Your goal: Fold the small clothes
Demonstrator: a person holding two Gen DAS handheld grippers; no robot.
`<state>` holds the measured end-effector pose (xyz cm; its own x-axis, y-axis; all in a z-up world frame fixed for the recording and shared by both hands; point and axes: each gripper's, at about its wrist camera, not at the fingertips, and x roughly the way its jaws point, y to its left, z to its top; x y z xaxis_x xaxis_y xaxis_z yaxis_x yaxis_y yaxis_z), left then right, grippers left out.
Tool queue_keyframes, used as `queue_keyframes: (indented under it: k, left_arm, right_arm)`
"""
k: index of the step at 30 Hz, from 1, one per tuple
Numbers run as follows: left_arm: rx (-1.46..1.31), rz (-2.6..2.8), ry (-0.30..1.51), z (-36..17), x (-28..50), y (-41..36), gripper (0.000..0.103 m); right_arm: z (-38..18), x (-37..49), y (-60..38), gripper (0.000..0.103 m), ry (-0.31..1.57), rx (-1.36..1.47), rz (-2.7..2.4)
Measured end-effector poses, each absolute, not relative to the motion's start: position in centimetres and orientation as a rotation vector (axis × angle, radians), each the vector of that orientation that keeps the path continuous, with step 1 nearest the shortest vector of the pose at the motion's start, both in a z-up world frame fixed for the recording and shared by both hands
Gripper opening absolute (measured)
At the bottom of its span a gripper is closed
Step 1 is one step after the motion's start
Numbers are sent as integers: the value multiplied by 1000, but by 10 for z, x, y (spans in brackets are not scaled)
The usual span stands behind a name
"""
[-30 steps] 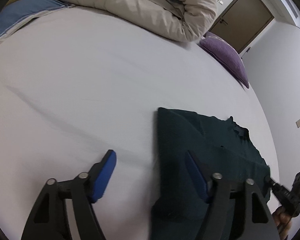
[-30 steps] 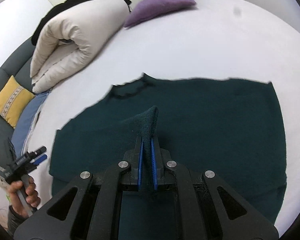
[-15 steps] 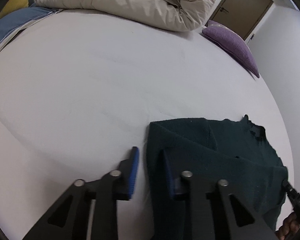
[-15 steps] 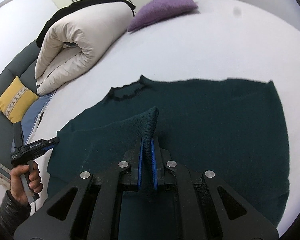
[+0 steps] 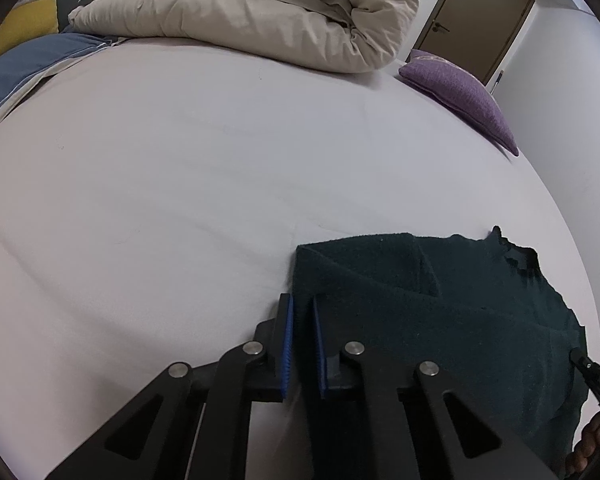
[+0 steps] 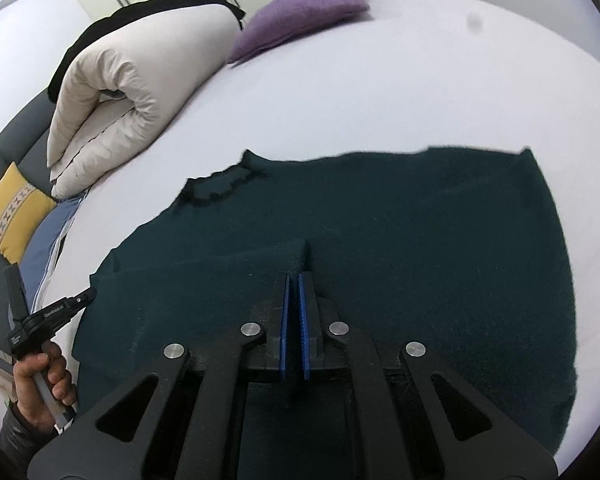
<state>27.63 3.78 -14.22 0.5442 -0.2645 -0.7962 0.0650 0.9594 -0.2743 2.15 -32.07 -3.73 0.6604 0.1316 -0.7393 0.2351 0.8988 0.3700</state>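
Left tongs (image 5: 301, 326) have pinched nearly shut at the floppy sweater (image 6: 380, 240) edge, right tongs (image 6: 294, 294) clamping a sleeve fold.

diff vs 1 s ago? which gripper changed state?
Left gripper closed from wide open to nearly shut at the left edge of the dark green sweater. Right gripper stayed shut on a sweater fold, which now sits lower. Duvet and purple pillow unchanged.

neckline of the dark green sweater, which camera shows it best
The right wrist view: the neckline faces the camera, its whole scalloped opening visible on the sweater spread over the bed. The left wrist view catches the neckline only edge-on at the sweater's far side, as a jagged rim.
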Motion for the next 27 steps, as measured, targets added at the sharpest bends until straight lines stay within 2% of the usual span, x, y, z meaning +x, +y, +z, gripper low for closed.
queue_keyframes:
  k: [3, 6, 8, 9, 10, 12, 14, 17, 23, 27]
  left_arm:
    - [-193, -192, 970, -143, 275, 34, 12]
    - [-186, -187, 968, -139, 272, 36, 15]
    - [-169, -177, 965, -132, 265, 37, 19]
    - [-167, -174, 956, -128, 259, 38, 22]
    - [-163, -177, 942, -123, 251, 39, 28]
    - [-127, -185, 936, -120, 235, 37, 28]
    - [-78, -184, 944, -123, 223, 32, 28]
    - [-15, -179, 964, -137, 217, 27, 28]
    - [28, -177, 938, -142, 212, 23, 28]
    - [46, -177, 933, -145, 212, 22, 28]
  right_arm:
    - [-45, 28, -321, 5, 901, 460, -58]
    - [-53, 26, -329, 12, 915, 541, -49]
    - [-50, 20, -333, 41, 883, 608, -29]
    - [-49, 17, -334, 44, 870, 626, -21]
    - [-47, 15, -332, 44, 867, 623, -16]
    - [-48, 18, -321, 40, 906, 561, 13]
    - [-50, 20, -310, 12, 945, 476, -3]
    - [-51, 20, -303, 6, 953, 421, -39]
    - [-34, 6, -303, 5, 881, 436, -69]
    - [-59, 10, -311, 5, 951, 447, -67]
